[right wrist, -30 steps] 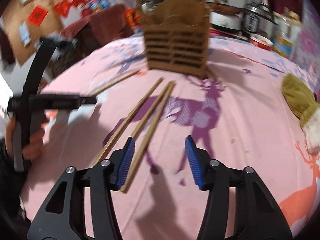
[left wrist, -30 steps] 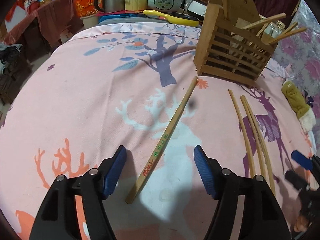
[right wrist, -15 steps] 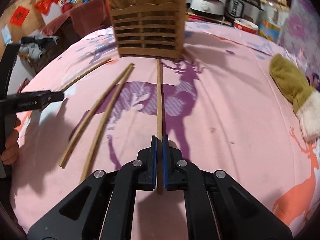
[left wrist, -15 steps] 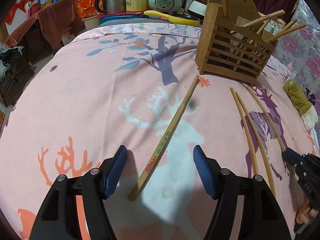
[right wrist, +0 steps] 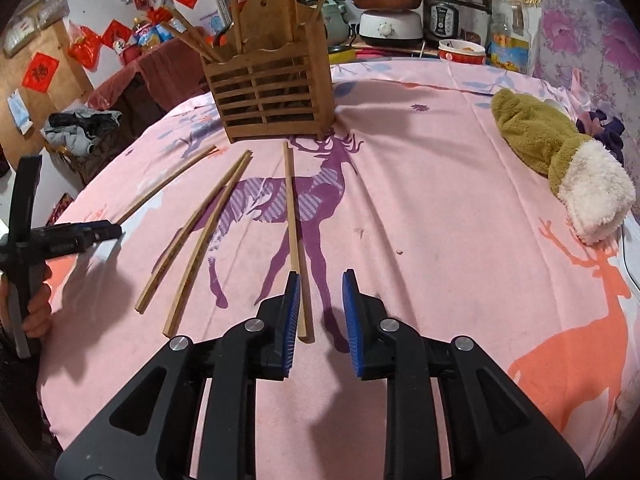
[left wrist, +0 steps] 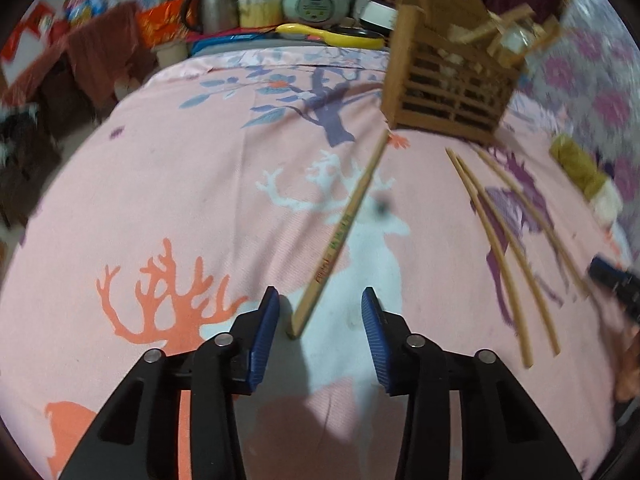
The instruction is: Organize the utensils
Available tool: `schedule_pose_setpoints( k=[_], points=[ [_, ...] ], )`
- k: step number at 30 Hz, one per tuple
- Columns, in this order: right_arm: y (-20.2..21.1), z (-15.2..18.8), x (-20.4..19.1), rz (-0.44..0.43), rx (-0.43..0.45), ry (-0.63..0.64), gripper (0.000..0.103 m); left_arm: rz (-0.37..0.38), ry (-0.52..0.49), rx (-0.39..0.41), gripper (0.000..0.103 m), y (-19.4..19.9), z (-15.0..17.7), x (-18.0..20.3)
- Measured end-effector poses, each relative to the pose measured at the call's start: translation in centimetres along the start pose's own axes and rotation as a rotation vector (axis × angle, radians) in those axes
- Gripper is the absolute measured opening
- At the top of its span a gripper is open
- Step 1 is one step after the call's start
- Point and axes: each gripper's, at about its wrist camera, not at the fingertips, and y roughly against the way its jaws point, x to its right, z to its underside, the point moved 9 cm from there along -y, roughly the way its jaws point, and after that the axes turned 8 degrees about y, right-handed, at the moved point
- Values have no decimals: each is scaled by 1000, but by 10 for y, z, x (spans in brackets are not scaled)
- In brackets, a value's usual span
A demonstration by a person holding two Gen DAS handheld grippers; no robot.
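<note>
A flat printed chopstick (left wrist: 344, 232) lies on the pink deer cloth, its near end between the jaws of my left gripper (left wrist: 319, 294). Those jaws are closing, and a gap still shows on both sides. My right gripper (right wrist: 321, 276) is opening; a thin chopstick (right wrist: 294, 240) lies on the cloth between its jaws, beside the left pad. Two more thin chopsticks (right wrist: 196, 240) lie side by side to its left. The slatted wooden holder (right wrist: 276, 96) stands beyond, with several chopsticks upright in it.
An olive and white plush mitten (right wrist: 560, 160) lies at the right of the table. Rice cookers, a kettle and an oil bottle (right wrist: 508, 28) crowd the far edge. A hand holds the left gripper (right wrist: 80, 236) at the table's left edge.
The left jaws have narrowed around the printed chopstick's end. The right gripper shut on a thin chopstick, swung it apart from the other two, and has now parted its jaws.
</note>
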Motion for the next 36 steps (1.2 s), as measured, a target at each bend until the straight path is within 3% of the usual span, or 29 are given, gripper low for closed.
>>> schedule_pose_setpoints(
  k=[3,4,15,23,25,31,36],
  points=[
    [-1,0,-4,2,-2,17,25,-11,-59,14,19,1,5,10],
    [-2,0,-5,5,-3,25,25,-9,-68,14,18,1,6,12],
    [-12,11,-13,21,-57,72,24,6,-48,7,19,-1,3,12],
    [-15,15,-12,35,-80,68,6,4,-56,10,16,1,5,11],
    [-14,14,-14,42,-73,79,6,16,-60,9,7,1,5,13],
    [-1,5,-15,60,-5,90,6,31,-59,41,6,9,1,16],
    [13,-5,-16,68,66,98,6,41,-44,130,6,31,-9,15]
  ],
)
